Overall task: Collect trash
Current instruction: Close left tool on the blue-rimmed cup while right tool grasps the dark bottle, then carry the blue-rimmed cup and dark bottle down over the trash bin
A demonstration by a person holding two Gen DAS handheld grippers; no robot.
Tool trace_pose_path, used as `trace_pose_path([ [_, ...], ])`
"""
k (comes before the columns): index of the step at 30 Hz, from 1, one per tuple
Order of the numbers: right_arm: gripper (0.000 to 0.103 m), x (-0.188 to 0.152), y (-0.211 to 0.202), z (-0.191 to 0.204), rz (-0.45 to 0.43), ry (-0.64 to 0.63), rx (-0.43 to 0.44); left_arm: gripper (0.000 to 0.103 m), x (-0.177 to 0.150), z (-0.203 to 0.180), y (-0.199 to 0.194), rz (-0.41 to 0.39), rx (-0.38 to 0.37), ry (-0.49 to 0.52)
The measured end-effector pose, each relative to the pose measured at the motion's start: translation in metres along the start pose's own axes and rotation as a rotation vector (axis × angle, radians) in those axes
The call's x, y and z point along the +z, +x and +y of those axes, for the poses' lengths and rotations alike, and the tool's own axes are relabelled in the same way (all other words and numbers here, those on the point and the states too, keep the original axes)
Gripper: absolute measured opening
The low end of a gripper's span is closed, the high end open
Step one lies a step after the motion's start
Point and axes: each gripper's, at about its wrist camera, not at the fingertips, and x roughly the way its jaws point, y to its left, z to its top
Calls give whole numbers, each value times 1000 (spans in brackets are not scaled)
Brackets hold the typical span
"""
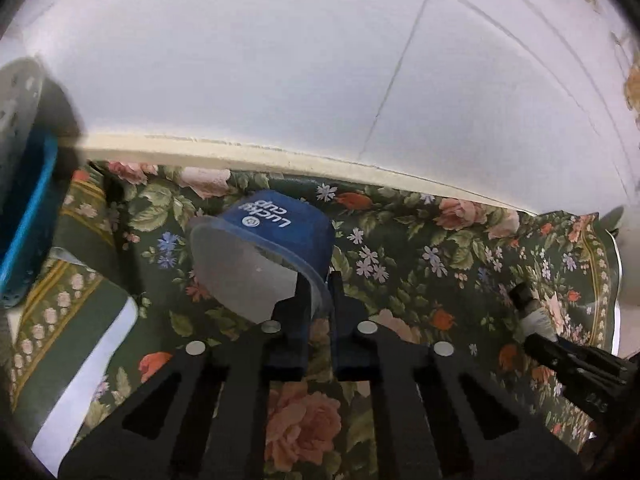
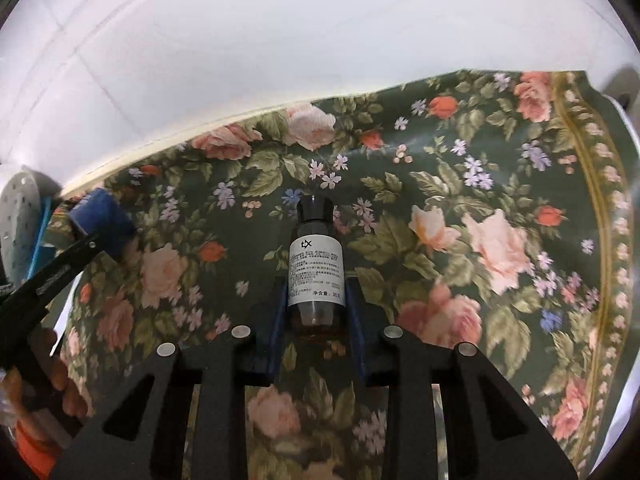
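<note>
1. The left gripper (image 1: 320, 292) is closed tight on the rim of a blue cup (image 1: 276, 232); the wall is pinched between its blue pads, with the cup tipped on its side above the flowered cloth (image 1: 440, 248) covering the desk.
2. The right gripper (image 2: 316, 300) is narrowed around a small dark bottle (image 2: 316, 268) with a white label; both pads touch its sides, cap pointing away.
3. A grey perforated bin (image 1: 20, 128) with a blue edge stands at the left border of the left wrist view.
4. Judgement: both pieces of trash are grasped; the pick-up step is ending.
5. Next move likely calls for carrying each item over the bin, keeping the thin cup rim from slipping.
</note>
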Motion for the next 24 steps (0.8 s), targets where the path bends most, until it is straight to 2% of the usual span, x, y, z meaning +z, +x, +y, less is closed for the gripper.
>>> trace_pose_path([
  [4, 26, -12, -35, -2, -38, 1, 16, 3, -2, -3, -27, -8, -34, 27],
  [9, 26, -14, -78, 7, -106, 5, 31, 3, -11, -10, -83, -50, -73, 84],
  [11, 26, -18, -101, 19, -147, 8, 40, 3, -13, -18, -106, -75, -86, 115],
  [13, 26, -20, -106, 39, -177, 9, 46, 3, -19, -21, -133, -101, -101, 150],
  [19, 26, -52, -151, 69, -276, 8, 33, 3, -48, -34, -202, -138, -158, 237],
  [24, 26, -87, -183, 73, -314, 2, 38, 3, -79, -44, -244, -144, -173, 277],
])
